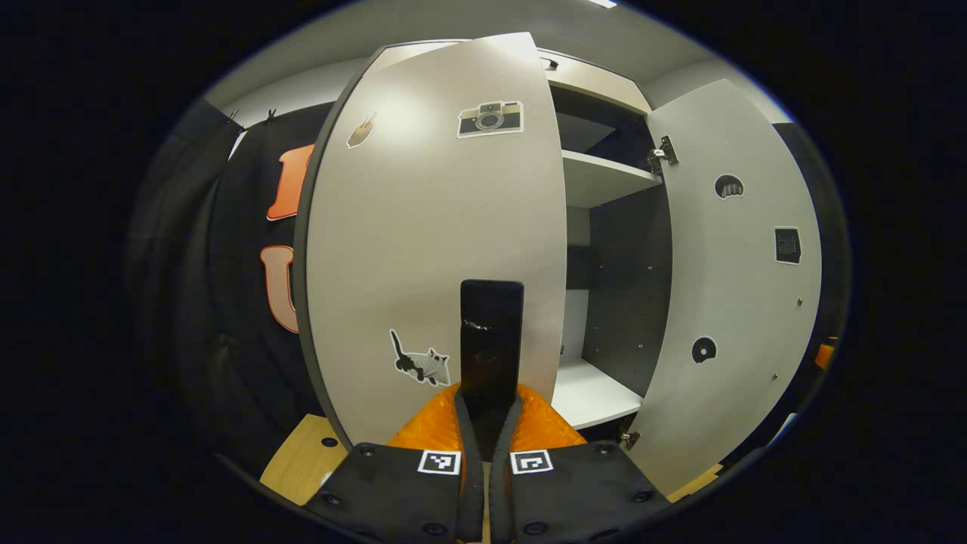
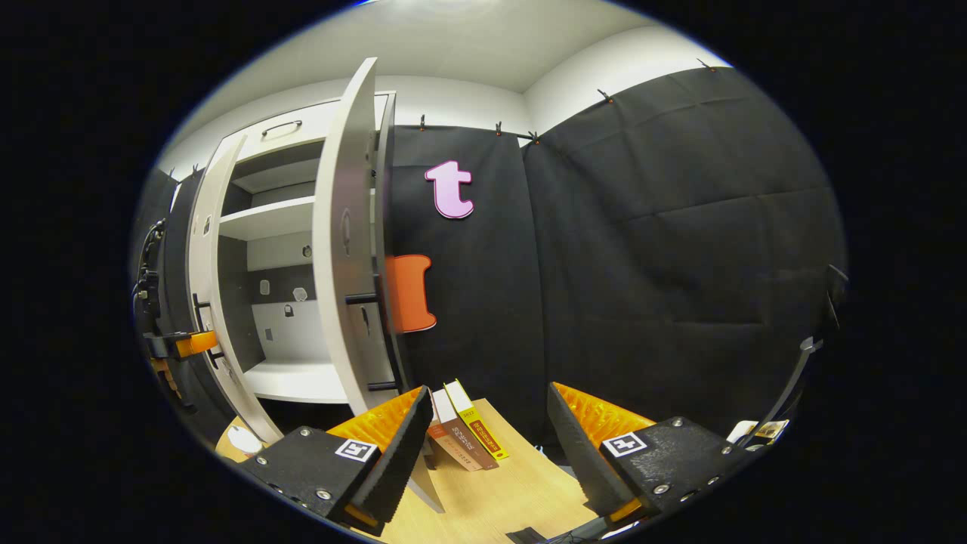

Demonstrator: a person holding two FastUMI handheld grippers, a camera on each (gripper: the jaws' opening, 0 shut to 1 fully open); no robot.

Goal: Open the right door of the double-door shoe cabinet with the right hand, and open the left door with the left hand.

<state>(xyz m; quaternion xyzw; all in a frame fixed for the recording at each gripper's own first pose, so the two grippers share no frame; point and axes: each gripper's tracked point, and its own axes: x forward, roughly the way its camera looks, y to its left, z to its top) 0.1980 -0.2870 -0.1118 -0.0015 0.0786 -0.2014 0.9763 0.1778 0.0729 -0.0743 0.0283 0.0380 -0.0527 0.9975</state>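
In the left gripper view the shoe cabinet's left door (image 1: 423,249), pale grey with stickers, is swung partly out. My left gripper (image 1: 489,400) is shut on its black vertical handle (image 1: 491,332). The right door (image 1: 740,287) stands wide open, baring the white shelves (image 1: 604,177). In the right gripper view my right gripper (image 2: 487,412) is open and holds nothing; it sits just right of the right door (image 2: 344,249), seen edge-on, whose black handle (image 2: 378,332) is on the outer face. The left gripper (image 2: 185,344) shows far off at the left door (image 2: 208,302).
A few books (image 2: 464,431) lie on the wooden table (image 2: 498,499) just beyond my right fingers. Black cloth walls close in behind and to the right of the cabinet. A stand's leg (image 2: 793,385) rises at the far right.
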